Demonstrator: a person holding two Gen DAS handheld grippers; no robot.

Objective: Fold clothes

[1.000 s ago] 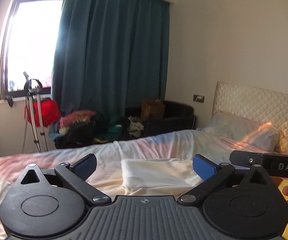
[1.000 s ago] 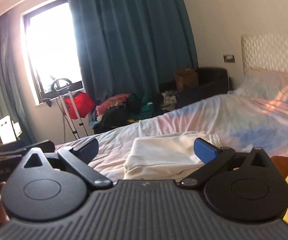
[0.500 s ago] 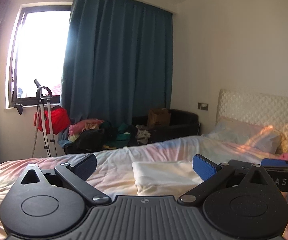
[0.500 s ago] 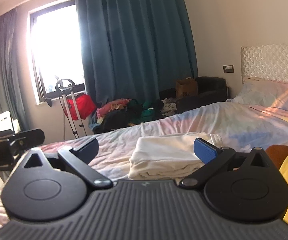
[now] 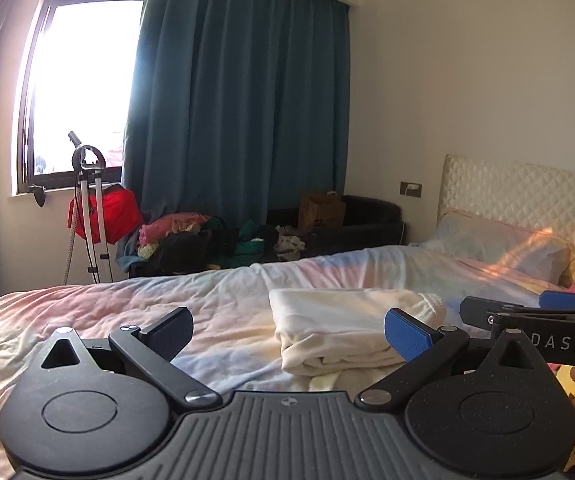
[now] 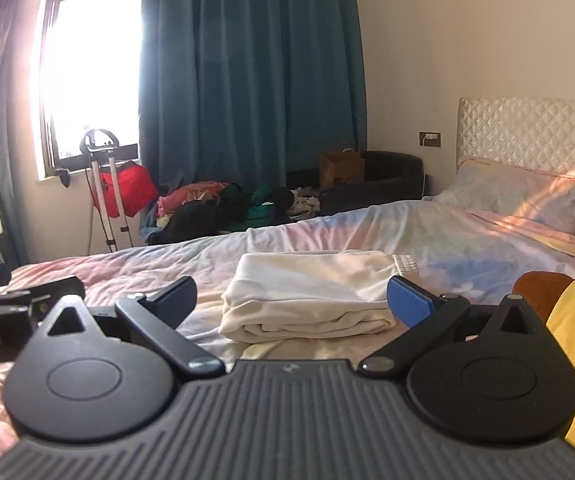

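On the rumpled bed (image 5: 167,312), a cream garment (image 6: 311,296) lies folded just ahead of both spread, empty grippers, left (image 5: 287,330) and right (image 6: 292,298); next probably comes fetching another piece.

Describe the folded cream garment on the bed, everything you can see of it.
The folded cream garment is soft, cotton-looking cloth, folded into a flat rectangular stack of several layers, whose rounded fold edges face the cameras. A ribbed, gathered band shows at its far right corner. It lies flat on the pastel bedsheet, about mid-bed, with one loose cream layer spreading out beneath its near edge. Sunlight warms its top. Neither gripper touches it: both are open and held short of it.
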